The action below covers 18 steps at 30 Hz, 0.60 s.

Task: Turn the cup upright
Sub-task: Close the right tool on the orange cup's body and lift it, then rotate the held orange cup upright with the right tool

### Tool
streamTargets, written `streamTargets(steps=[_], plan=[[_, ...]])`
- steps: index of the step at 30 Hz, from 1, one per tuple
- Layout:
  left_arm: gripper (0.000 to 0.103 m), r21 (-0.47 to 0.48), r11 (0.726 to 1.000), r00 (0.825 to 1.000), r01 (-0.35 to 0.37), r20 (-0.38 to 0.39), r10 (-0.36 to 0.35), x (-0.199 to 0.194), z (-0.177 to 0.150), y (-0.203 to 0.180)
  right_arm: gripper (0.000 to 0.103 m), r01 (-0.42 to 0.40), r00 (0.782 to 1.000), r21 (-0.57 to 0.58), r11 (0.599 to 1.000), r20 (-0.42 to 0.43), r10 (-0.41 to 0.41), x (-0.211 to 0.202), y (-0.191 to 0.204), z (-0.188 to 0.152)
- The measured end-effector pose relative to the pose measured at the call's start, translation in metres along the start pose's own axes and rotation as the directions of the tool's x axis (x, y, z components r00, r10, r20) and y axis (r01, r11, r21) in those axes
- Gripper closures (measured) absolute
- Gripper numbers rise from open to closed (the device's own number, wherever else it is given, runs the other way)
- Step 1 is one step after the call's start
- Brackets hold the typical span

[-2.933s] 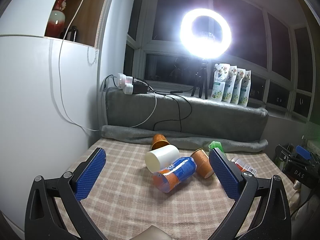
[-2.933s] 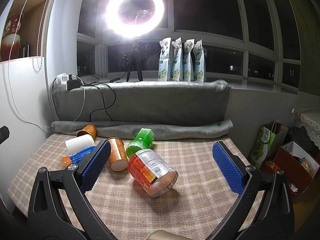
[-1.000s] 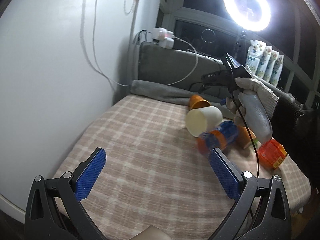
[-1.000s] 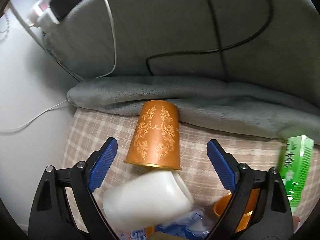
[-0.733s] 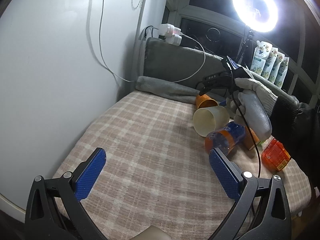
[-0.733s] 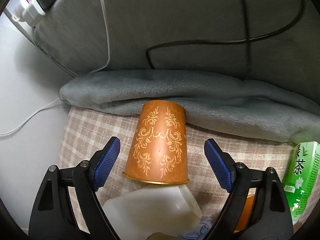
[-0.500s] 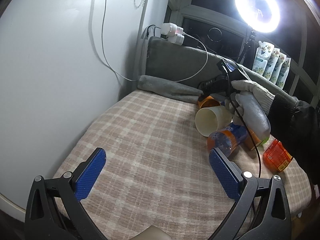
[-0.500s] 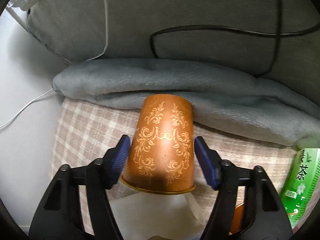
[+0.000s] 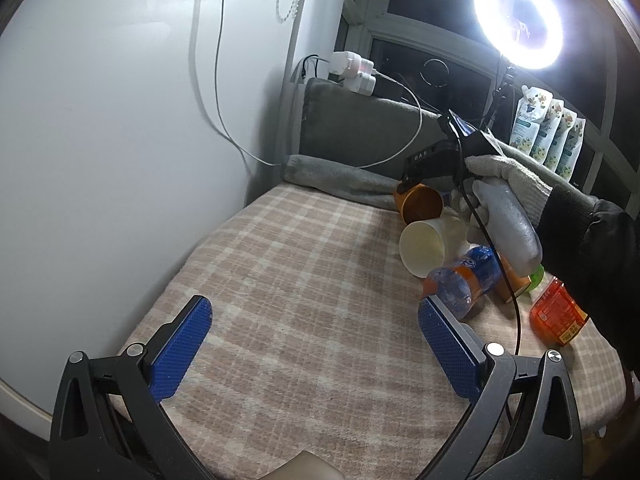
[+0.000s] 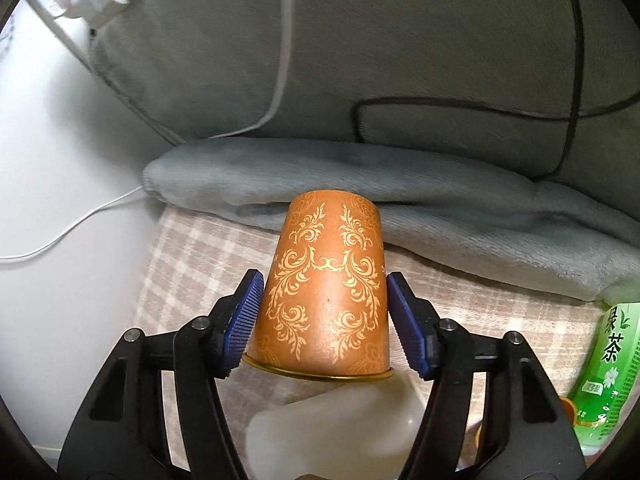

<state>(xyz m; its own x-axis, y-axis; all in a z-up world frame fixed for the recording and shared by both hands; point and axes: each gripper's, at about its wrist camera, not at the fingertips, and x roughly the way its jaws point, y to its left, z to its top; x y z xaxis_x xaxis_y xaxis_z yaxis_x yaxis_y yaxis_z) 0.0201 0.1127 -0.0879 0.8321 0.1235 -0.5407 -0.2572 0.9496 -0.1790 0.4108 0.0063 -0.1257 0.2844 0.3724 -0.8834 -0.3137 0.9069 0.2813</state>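
An orange paper cup (image 10: 326,292) with a gold scroll pattern lies on its side on the checked cloth, base toward the grey blanket roll. My right gripper (image 10: 325,324) is shut on it, a blue pad on each side near the rim. In the left wrist view the same cup (image 9: 420,207) shows its open mouth under the gloved hand and the right gripper (image 9: 434,160). My left gripper (image 9: 316,348) is open and empty over the near part of the cloth. A white cup (image 9: 424,246) lies on its side just in front of the orange cup.
A blue and orange bottle (image 9: 460,284), a second orange cup (image 9: 512,286) and an orange jar (image 9: 558,312) lie to the right. A green tea bottle (image 10: 608,364) lies at right. A grey blanket roll (image 10: 360,176) and cables run along the back. A white wall (image 9: 120,140) stands left.
My right gripper has closed in from wide open onto the sides of the orange cup. My left gripper has stayed open, with only its view shifting slightly.
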Motion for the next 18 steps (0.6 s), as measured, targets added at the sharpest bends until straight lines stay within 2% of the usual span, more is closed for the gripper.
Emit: streamTargets(steps=[5, 11, 13, 18], plan=[[0.001, 0.001, 1.0, 1.0, -0.003, 0.005, 0.003, -0.002, 0.001, 0.0, 0.037, -0.065, 0.998, -0.013, 0.998, 0.016, 0.065, -0.01, 0.017, -0.004], [0.001, 0.002, 1.0, 1.0, -0.014, 0.023, 0.014, -0.01, 0.002, 0.002, 0.037, -0.158, 0.987, -0.081, 0.984, 0.03, 0.16, -0.045, 0.034, -0.018], [0.001, 0.0, 1.0, 0.999, -0.017, 0.027, 0.017, -0.011, 0.003, 0.002, 0.037, -0.188, 0.981, -0.117, 0.975, 0.026, 0.192, -0.06, 0.036, -0.027], [0.001, -0.004, 1.0, 0.999, -0.008, 0.038, 0.008, -0.02, 0.002, 0.0, 0.037, -0.202, 0.978, -0.195, 0.96, 0.02, 0.21, -0.089, 0.035, -0.058]])
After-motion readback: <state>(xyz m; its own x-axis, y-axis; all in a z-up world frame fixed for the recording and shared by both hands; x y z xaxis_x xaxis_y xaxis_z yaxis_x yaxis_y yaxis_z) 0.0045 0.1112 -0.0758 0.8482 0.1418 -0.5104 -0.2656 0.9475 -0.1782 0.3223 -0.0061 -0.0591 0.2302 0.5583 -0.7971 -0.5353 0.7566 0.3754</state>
